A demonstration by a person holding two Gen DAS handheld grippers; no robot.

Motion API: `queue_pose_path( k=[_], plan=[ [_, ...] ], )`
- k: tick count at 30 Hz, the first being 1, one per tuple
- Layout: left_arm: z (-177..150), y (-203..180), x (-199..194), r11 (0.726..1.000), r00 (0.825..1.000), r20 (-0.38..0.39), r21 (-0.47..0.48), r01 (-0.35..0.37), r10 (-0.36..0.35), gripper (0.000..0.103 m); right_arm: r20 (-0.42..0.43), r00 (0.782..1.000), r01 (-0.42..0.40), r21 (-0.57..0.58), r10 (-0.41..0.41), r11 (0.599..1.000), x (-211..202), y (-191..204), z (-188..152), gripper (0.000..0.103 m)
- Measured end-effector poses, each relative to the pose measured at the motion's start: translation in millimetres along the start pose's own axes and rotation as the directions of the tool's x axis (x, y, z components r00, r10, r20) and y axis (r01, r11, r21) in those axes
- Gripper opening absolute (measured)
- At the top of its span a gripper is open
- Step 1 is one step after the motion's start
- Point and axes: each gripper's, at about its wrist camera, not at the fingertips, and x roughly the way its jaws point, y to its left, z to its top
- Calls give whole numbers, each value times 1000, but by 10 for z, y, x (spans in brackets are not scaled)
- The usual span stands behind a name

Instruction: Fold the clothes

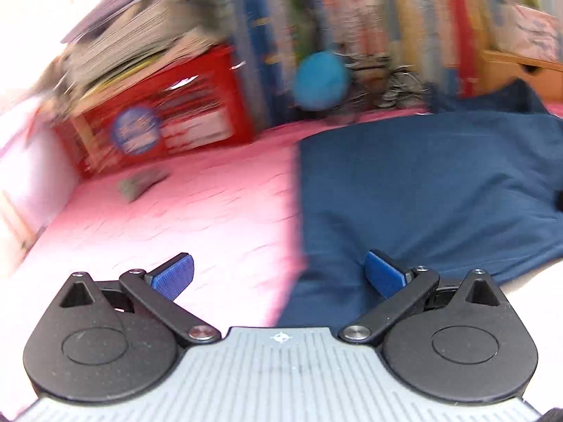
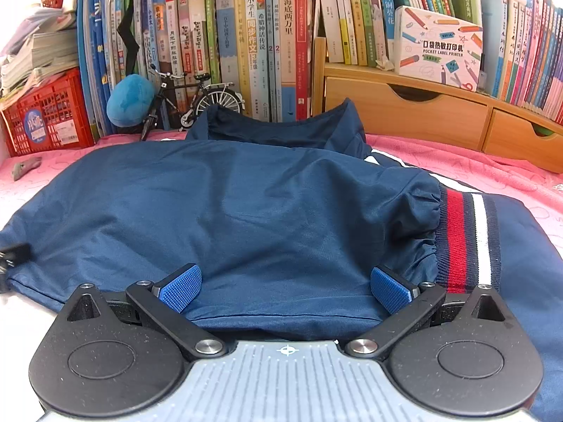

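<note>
Pink bedsheet [image 2: 475,161] covers the surface w/ a navy jacket [image 2: 228,204] spread over its middle. Left wrist view is motion-blurred: red crate [image 1: 155,119] at far left w/ stacked papers on top, a small grey scrap [image 1: 140,183] on the sheet in front of it, blue plush ball [image 1: 322,81] further right by the books. Left gripper [image 1: 279,277] hangs over the jacket's left edge, fingers spread wide, nothing between them; left pad [image 1: 174,276] over pink sheet, right pad over navy cloth. Right wrist view is sharp: red crate again at left, plush ball, then a model bicycle [image 2: 197,102] in front of a row of upright books [image 2: 253,42]. Jacket's collar [image 2: 281,126] stands up toward the books. Right gripper [image 2: 285,290] sits low at the jacket's near hem, fingers spread apart, cloth lying between them but not pinched. Striped red/white/navy rib cuff [image 2: 468,239] just right of its right pad. Wooden drawer unit [image 2: 404,112] & a label-printer box [image 2: 440,47] at far right.
</note>
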Motion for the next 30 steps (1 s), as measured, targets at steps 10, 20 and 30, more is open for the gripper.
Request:
queue_pose_path(
  k=[10, 20, 30],
  plan=[
    [267, 220, -269, 985, 998, 36, -165, 55, -50, 102, 0, 1000, -4, -1, 4, 1000, -2, 1, 3, 103],
    [832, -801, -49, 963, 963, 22, -22, 268, -268, 103, 0, 1000, -5, -2, 5, 1000, -3, -8, 3, 103],
    [785, -965, 547, 959, 953, -109, -6, 284, -282, 103, -1, 1000, -18, -4, 18, 1000, 4, -17, 1, 103]
  ],
)
